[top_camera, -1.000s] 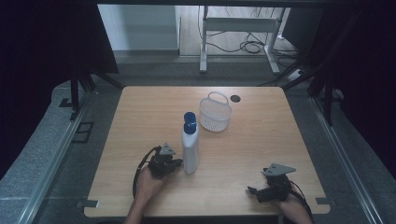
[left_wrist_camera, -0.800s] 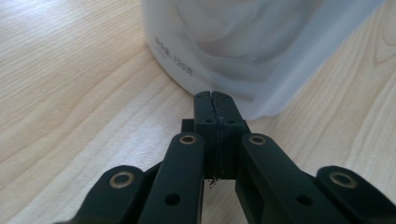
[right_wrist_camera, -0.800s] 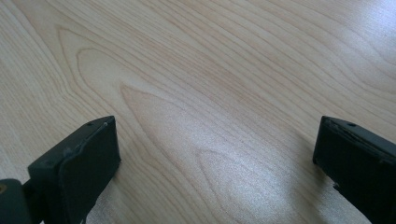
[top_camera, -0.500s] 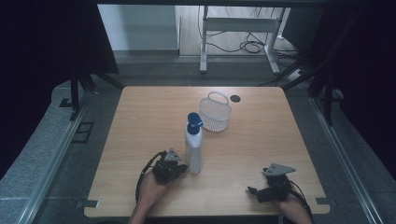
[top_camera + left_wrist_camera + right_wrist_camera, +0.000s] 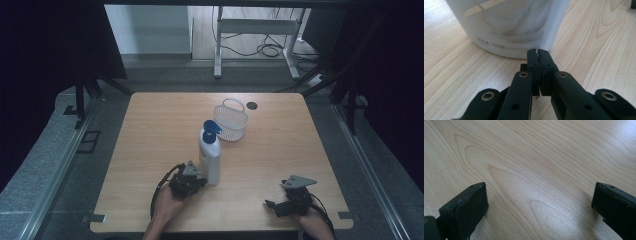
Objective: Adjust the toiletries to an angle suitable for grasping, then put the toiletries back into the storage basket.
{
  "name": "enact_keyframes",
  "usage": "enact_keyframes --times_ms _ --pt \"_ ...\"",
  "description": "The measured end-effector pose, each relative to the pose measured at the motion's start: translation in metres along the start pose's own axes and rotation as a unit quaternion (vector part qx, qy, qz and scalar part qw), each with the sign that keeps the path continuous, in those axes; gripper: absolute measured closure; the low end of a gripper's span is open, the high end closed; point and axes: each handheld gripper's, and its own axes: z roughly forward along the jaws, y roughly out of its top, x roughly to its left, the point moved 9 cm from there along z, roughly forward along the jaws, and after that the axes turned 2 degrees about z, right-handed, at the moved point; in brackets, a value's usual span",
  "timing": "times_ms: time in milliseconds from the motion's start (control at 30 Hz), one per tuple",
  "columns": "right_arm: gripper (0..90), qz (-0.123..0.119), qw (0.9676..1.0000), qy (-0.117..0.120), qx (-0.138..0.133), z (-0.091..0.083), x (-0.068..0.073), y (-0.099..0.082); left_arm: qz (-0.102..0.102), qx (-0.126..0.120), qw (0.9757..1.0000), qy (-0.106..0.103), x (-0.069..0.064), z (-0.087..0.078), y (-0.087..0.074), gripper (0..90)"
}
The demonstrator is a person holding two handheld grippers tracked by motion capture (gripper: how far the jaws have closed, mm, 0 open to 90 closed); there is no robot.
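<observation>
- The bottle (image 5: 210,155), white with a blue pump top, stands upright near the middle of the tabletop (image 5: 150,125), a little toward the near edge; in the left gripper view its base (image 5: 509,30) sits flat on the wood.
- The left gripper (image 5: 196,183) lies just left of the bottle's foot, its jaws pressed together with nothing between them, the tips (image 5: 538,53) at or just short of the bottle's lower wall; I cannot tell whether they touch.
- The step in hand looks like nudging the bottle along with the shut tips. A tall bottle pushed high would likely tip, so the push is best kept low, close to the base.
- Push slowly and squarely through the middle of the wall; an off-centre push would probably spin the bottle or let the tips slide off its curved side.
- The basket (image 5: 230,121) stands just beyond the bottle, to the far right. If it is the goal, aim the push that way and stop short of knocking it.
- The right gripper (image 5: 274,206) rests low on the tabletop at the near right, well apart from the bottle, jaws spread wide over bare wood (image 5: 536,170). It could come in to steady the bottle's far side if it wobbles.
</observation>
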Motion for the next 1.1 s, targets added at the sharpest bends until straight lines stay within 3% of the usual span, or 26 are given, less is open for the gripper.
enact_keyframes --times_ms 733,1100 --pt "0.0 -0.001 1.0 -0.001 0.0 0.0 0.0 0.0 0.002 -0.013 0.9999 -0.002 -0.011 0.019 0.014 87.2" --pt "0.0 -0.001 1.0 -0.001 0.0 0.0 0.0 0.0 0.008 -0.017 0.9998 -0.007 -0.018 0.011 0.019 81.8"
